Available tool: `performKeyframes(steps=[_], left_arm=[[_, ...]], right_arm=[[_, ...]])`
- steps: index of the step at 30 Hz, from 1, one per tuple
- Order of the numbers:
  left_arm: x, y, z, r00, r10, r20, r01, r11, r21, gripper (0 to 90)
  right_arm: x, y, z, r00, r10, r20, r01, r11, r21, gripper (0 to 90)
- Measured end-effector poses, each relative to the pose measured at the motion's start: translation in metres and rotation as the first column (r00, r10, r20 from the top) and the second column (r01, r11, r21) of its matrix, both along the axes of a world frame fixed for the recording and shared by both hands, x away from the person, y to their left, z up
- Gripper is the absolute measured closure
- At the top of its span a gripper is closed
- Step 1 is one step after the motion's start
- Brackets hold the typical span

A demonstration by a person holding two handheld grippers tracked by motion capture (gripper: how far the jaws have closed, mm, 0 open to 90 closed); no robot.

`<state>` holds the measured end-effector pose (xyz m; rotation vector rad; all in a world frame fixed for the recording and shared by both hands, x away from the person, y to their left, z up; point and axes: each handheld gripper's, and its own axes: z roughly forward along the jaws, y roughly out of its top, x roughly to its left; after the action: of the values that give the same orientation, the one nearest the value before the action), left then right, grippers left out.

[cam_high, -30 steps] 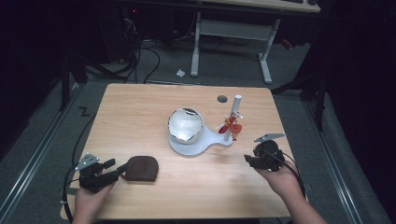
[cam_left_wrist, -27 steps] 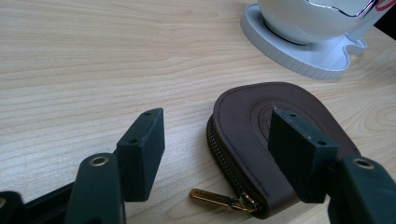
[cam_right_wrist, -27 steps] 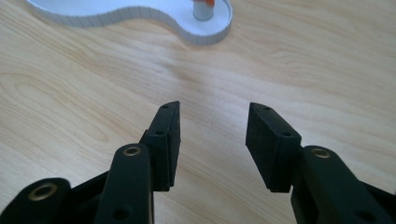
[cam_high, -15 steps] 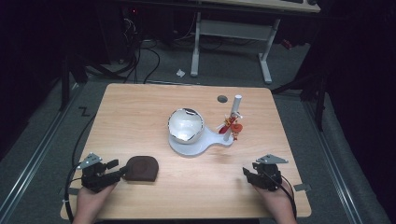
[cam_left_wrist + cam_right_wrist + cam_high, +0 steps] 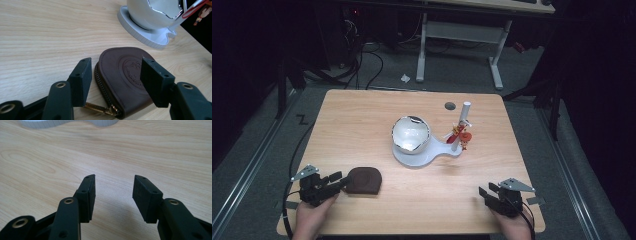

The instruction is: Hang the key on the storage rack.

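A: Start at the left hand-held gripper (image 5: 334,181); how do its jaws stand?

B: Apart, and clamped on nothing; in the left gripper view the brown leather pouch (image 5: 125,77) lies between them on the tabletop (image 5: 362,125), its zip edge just beside one jaw, the brass zip pull (image 5: 96,108) pointing back toward the hand; whether a jaw touches the leather I cannot tell.

A: And the right hand-held gripper (image 5: 487,194)?

B: Jaws apart too, with bare wood under them; it sits at the near right corner, well apart from the pouch and from everything else.

A: What lies farther out?

B: Near the middle, a shiny bowl (image 5: 410,135) on a white stand (image 5: 432,154); a white post (image 5: 460,125) rises at the stand's right with a small red figure (image 5: 461,135) hanging on it; a dark hole (image 5: 450,106) near the far edge.

A: So how far along?

B: Early, I judge; the pouch is flat, zipped as far as I can see, and not yet gripped; closing on it and lifting are left.
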<state>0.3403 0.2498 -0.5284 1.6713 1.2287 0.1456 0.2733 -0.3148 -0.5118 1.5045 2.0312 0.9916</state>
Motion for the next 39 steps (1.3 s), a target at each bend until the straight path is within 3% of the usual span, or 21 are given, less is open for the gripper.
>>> performKeyframes(steps=[3, 8, 12, 15, 17, 29, 32, 34, 39], left_arm=[[0.01, -0.004, -0.002, 0.9997, -0.005, -0.022, 0.006, 0.9997, 0.023, 46.9], [0.014, -0.006, -0.007, 0.9983, -0.016, -0.055, 0.016, 0.9998, 0.01, 51.7], [0.014, -0.008, -0.008, 0.9985, -0.019, -0.05, 0.02, 0.9997, 0.014, 53.7], [0.013, -0.008, -0.01, 0.9985, -0.019, -0.051, 0.019, 0.9998, 0.001, 54.7], [0.015, -0.005, -0.013, 0.995, -0.018, -0.099, 0.013, 0.9987, -0.05, 56.3], [0.012, -0.006, -0.013, 0.9965, -0.01, -0.083, 0.007, 0.9993, -0.037, 66.1], [0.012, -0.004, -0.012, 0.9968, 0.004, -0.08, -0.007, 0.9988, -0.047, 74.3], [0.011, -0.004, -0.012, 0.997, 0.003, -0.077, -0.007, 0.9987, -0.05, 74.6], [0.008, -0.004, -0.008, 0.9989, -0.005, -0.046, 0.002, 0.9986, -0.053, 78.1]], right_arm=[[0.001, 0.007, -0.002, 0.9997, 0.022, -0.006, -0.022, 0.999, -0.042, 53.5], [0.003, 0.01, -0.005, 0.9996, 0.023, -0.017, -0.023, 0.999, -0.037, 53.4], [0.002, 0.012, -0.004, 0.9994, 0.034, -0.01, -0.035, 0.998, -0.057, 53.3], [0.002, 0.009, -0.005, 0.9995, 0.03, -0.011, -0.03, 0.999, -0.045, 53.3], [0.002, 0.008, -0.005, 0.9995, 0.025, -0.02, -0.025, 0.999, -0.039, 53.2], [0.002, 0.008, -0.005, 0.9996, 0.023, -0.015, -0.023, 0.999, -0.034, 53.1], [0.003, 0.006, -0.006, 0.9997, 0.021, -0.015, -0.021, 0.999, -0.031, 53.1], [0.003, 0.006, -0.006, 0.9997, 0.015, -0.019, -0.016, 1.0, -0.026, 53.1], [0.004, 0.006, -0.006, 0.9997, 0.015, -0.019, -0.015, 1.0, -0.024, 53.2]])
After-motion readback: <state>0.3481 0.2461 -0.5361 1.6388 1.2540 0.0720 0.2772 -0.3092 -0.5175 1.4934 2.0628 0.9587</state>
